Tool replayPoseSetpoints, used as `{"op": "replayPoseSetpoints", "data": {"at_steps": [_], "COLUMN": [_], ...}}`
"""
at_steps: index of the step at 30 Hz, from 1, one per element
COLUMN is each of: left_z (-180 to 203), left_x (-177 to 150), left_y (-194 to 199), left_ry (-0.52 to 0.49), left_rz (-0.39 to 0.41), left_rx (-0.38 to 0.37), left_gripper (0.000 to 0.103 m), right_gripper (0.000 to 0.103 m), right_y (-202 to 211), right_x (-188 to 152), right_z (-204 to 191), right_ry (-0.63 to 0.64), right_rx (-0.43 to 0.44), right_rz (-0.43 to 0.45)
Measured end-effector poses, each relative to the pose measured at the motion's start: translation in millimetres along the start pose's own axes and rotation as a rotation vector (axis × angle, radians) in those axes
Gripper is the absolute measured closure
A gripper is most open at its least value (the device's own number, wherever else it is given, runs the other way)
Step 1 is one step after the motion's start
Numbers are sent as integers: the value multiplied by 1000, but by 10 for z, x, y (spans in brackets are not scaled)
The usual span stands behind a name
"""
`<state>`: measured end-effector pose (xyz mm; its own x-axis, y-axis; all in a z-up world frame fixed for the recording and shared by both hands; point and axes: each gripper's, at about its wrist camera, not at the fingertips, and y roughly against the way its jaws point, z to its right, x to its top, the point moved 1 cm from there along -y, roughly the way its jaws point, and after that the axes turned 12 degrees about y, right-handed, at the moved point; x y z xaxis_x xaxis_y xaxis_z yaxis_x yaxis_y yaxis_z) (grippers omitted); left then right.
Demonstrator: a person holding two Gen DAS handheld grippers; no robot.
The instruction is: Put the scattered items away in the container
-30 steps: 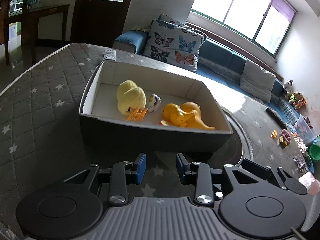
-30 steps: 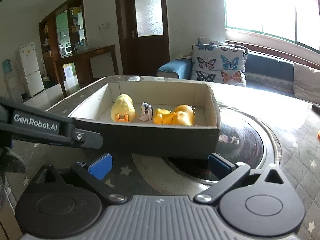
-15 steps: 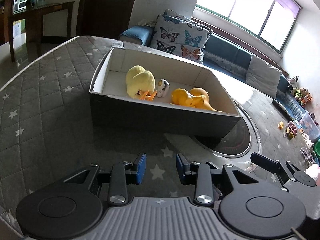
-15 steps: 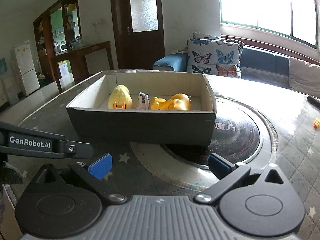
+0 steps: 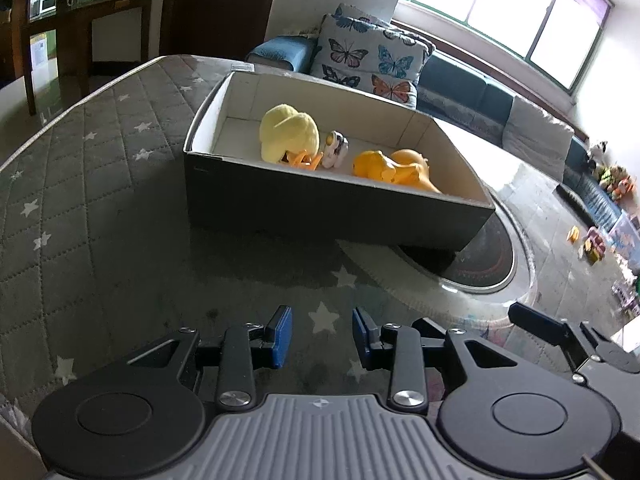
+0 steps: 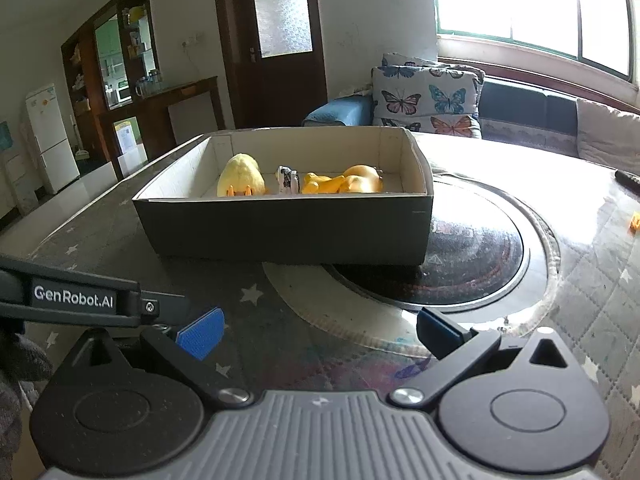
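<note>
A dark cardboard box (image 5: 320, 216) with a pale inside stands on the star-patterned table. In it lie a yellow plush chick (image 5: 288, 136), a small white toy (image 5: 335, 150) and an orange rubber toy (image 5: 394, 168). My left gripper (image 5: 322, 336) hovers over the cloth in front of the box, its blue pads a narrow gap apart with nothing between them. The right wrist view shows the same box (image 6: 280, 228) head-on. My right gripper (image 6: 316, 328) stands wide open and empty in front of it, and the left gripper's arm (image 6: 76, 300) reaches in from the left.
A round dark glass disc (image 5: 480, 256) is set into the table, partly under the box's right end. A small orange piece (image 6: 635, 222) and a dark remote (image 6: 628, 178) lie at the table's far right. A sofa with butterfly cushions (image 6: 428, 100) stands behind.
My left gripper has drawn back from the box, which now looks smaller and farther off. Its pads keep the same narrow gap. The right gripper has hardly moved and stays wide open.
</note>
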<state>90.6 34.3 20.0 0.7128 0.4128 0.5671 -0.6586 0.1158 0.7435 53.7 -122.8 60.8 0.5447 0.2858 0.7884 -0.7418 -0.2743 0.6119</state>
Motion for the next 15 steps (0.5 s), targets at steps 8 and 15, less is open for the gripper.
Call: {"op": "replayPoseSetpoints", "data": {"at_steps": [8,15], "left_z": [16,19], "left_x": [-21,-6], "left_y": [-26,-53], "left_ry": [-21,-35], "left_rz": [1,10], "left_rx": [36,68], "left_gripper": [67,67], "right_gripper": [0,0], "right_y": [-40,-87], "right_x": [-29,-28], "right_z": [-14,-12], "right_ry": [1,2], "right_rx": [0,-7], "right_rz": [-19,-37]}}
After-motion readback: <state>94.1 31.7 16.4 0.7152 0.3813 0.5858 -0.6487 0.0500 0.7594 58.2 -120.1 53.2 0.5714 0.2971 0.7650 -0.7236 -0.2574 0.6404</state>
